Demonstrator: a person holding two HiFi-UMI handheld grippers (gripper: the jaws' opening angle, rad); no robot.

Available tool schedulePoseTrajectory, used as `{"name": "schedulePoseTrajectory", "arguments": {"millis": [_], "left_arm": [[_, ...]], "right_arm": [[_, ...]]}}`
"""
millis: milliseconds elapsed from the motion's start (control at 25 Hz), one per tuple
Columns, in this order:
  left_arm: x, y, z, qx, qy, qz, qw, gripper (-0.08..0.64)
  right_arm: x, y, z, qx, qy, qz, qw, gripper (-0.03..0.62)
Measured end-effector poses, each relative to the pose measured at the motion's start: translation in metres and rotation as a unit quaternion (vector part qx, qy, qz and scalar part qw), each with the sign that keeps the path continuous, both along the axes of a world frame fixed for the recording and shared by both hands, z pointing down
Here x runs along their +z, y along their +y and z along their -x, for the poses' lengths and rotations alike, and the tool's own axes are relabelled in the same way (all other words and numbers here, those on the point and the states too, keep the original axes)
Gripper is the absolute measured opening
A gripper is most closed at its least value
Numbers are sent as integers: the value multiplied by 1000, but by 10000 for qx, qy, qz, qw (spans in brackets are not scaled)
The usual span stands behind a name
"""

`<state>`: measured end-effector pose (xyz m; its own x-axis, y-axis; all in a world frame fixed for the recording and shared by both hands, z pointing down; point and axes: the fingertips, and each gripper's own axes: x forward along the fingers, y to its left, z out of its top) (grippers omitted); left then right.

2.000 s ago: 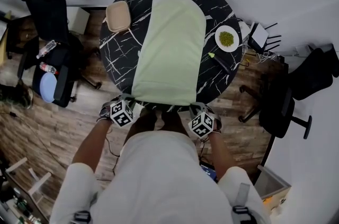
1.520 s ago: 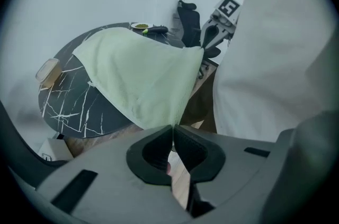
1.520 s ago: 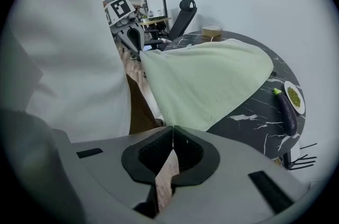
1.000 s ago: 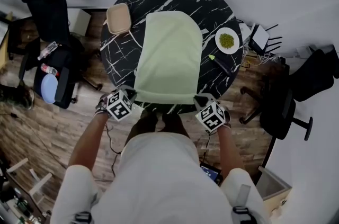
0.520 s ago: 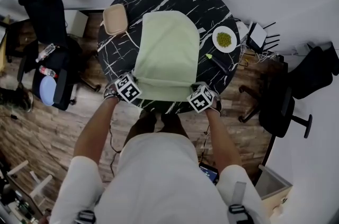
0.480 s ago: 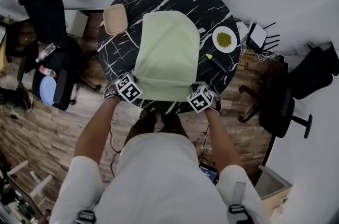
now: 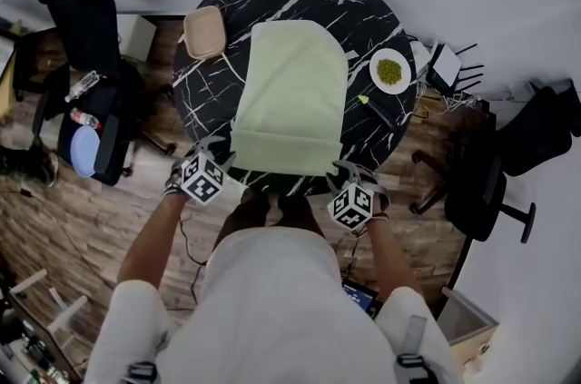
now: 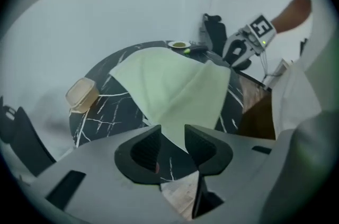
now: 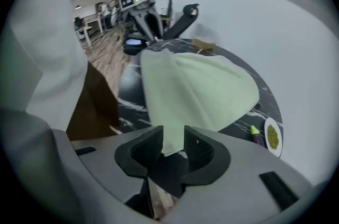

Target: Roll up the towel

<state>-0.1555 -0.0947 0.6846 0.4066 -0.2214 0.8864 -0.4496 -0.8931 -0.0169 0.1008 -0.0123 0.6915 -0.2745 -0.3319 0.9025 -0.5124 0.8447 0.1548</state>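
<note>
A pale green towel (image 7: 290,96) lies lengthwise on the round black marble table (image 7: 209,92), its near edge turned over into a narrow band (image 7: 284,152). My left gripper (image 7: 216,151) is at the band's left corner and my right gripper (image 7: 343,168) at its right corner, both at the table's near rim. Both pairs of jaws are opening. In the left gripper view a towel (image 8: 169,85) corner reaches between the parted pads of the left gripper (image 8: 172,138). The right gripper view shows the same: the towel (image 9: 196,88) corner lies loose between the right gripper (image 9: 173,141) pads.
A tan lidded box (image 7: 203,32) sits at the table's left rim. At the right rim are a white plate (image 7: 390,71) of green food and a dark green-tipped object (image 7: 374,106). Black office chairs stand at the left (image 7: 86,19) and right (image 7: 495,182).
Both grippers have drawn back toward me from over the towel and let its near edge go. The turned-over band now lies on the towel.
</note>
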Motion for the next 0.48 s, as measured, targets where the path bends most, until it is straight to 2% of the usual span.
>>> {"name": "schedulePoseTrajectory", "arguments": {"millis": [80, 160, 320, 480], "left_arm": [[10, 33, 0, 689, -194, 79, 9974, 137], [22, 55, 2, 1026, -347, 158, 9940, 137], [41, 61, 1, 984, -520, 237, 9935, 137], [54, 59, -4, 1219, -771, 199, 9893, 145]], "right_arm": [[16, 25, 4, -247, 102, 231, 9994, 114], [29, 35, 2, -177, 157, 371, 9990, 114], [43, 33, -2, -63, 266, 440, 9987, 112], [49, 28, -1, -23, 303, 479, 9984, 95]]}}
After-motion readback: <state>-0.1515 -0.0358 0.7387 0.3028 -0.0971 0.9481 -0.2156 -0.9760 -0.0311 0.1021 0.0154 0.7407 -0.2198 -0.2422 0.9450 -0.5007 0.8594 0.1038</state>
